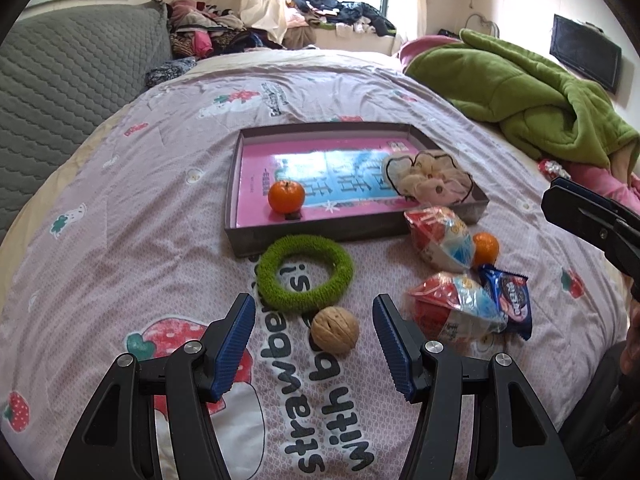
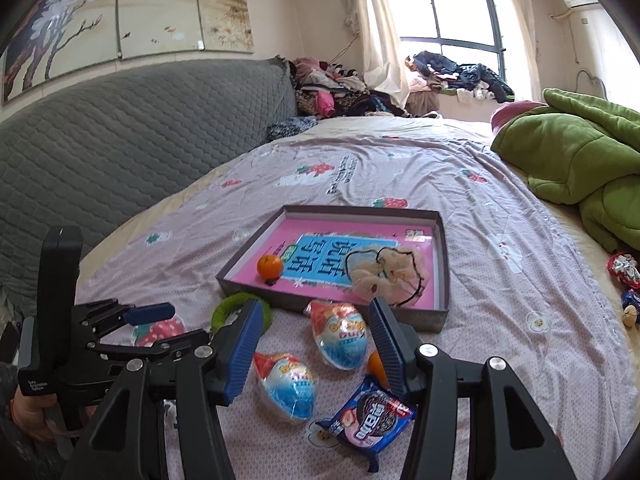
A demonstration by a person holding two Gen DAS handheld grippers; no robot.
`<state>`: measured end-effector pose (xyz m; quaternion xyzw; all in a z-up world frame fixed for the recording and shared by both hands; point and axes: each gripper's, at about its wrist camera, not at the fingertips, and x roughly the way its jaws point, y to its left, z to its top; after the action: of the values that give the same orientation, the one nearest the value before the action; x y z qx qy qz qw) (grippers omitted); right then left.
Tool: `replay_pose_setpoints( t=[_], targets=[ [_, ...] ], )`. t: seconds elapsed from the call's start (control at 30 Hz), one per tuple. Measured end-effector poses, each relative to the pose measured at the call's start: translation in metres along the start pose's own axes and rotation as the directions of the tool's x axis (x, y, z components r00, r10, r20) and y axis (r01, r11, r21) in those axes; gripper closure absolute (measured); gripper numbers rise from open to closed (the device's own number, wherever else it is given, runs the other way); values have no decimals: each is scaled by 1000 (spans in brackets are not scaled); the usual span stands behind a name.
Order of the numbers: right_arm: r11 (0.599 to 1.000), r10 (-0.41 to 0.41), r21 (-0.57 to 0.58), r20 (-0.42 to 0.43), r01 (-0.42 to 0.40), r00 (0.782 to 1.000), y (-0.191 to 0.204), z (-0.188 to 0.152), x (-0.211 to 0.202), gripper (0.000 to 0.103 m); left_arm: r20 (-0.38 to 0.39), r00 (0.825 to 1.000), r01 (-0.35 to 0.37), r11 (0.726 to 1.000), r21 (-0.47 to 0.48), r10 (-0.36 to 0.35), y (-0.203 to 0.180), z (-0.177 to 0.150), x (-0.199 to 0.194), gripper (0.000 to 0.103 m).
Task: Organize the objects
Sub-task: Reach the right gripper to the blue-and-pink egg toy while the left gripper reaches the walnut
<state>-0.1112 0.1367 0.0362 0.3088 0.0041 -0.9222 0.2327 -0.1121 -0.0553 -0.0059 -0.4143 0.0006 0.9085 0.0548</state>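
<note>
Two grippers hang over the strawberry-print bedsheet (image 1: 120,208), both with jaws spread wide and nothing between the pads. The left gripper (image 1: 314,340) frames a round tan walnut (image 1: 335,327), which lies apart from both fingers, just in front of the shallow grey cardboard tray (image 1: 312,236) with a fuzzy green ring (image 1: 305,273) between them. The right gripper (image 2: 316,344) brackets two foil-wrapped egg-shaped snacks (image 2: 341,332) and a blue cookie packet (image 2: 370,416), all near the tray's front wall. Inside the tray sit a small orange tangerine (image 1: 286,196) and a cream frilly scrunchie (image 1: 430,178). Another tangerine (image 1: 486,247) lies outside the tray, beside its front right corner.
</note>
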Motion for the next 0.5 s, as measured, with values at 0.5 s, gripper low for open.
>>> replay_pose_setpoints(
  t=[0.5],
  targets=[
    [996, 19, -80, -99, -27, 995, 18, -22, 20, 48, -69, 998, 7, 1000, 11, -6, -4, -12, 17, 40]
  ],
)
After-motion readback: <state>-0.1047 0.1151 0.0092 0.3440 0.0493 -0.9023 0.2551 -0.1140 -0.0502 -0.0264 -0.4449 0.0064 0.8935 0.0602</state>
